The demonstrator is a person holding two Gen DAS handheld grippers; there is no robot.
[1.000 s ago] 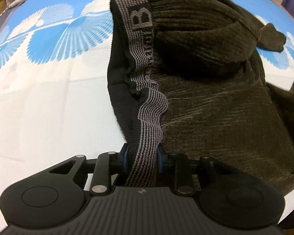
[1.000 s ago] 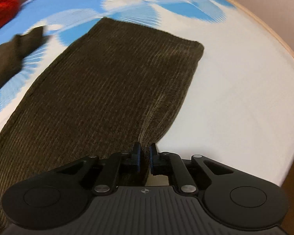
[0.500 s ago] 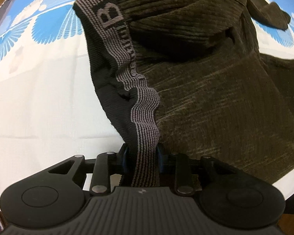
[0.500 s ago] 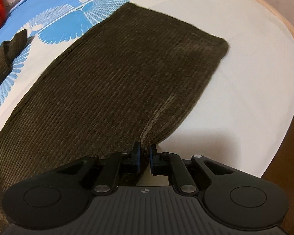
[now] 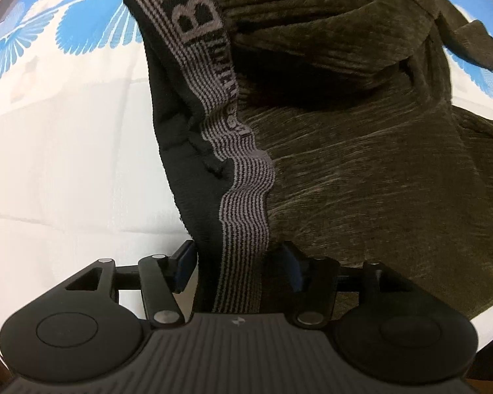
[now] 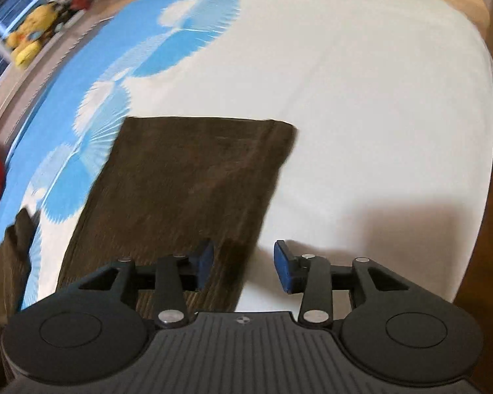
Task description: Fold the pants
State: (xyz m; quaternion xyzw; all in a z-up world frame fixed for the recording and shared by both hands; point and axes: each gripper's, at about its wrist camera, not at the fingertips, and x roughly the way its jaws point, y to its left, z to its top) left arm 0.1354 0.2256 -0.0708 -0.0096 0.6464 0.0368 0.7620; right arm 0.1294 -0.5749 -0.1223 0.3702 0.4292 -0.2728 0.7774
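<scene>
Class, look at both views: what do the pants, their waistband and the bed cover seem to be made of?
Pants: likely corduroy or chenille, dark olive, matte, ribbed pile.
Waistband: knitted elastic, fine grey-black stripes, woven "B".
Bed cover: smooth woven cloth, probably cotton, printed blue fans.

Brightness: even indoor light, the white sheet (image 6: 361,105) near washed out.
Shadows: soft grey patch on the sheet beside the right gripper (image 6: 243,262); deep black folds in the pants (image 5: 361,131).
Blur: right wrist view smeared, the pant leg (image 6: 187,180) and the yellow toy (image 6: 29,39) streaky; left wrist view crisp, waistband (image 5: 240,190) stripes sharp.
Distortion: strong fisheye, bed edges bowing into curves, corners stretched.
Glare: none harsh, only pale bloom on the sheet.
</scene>
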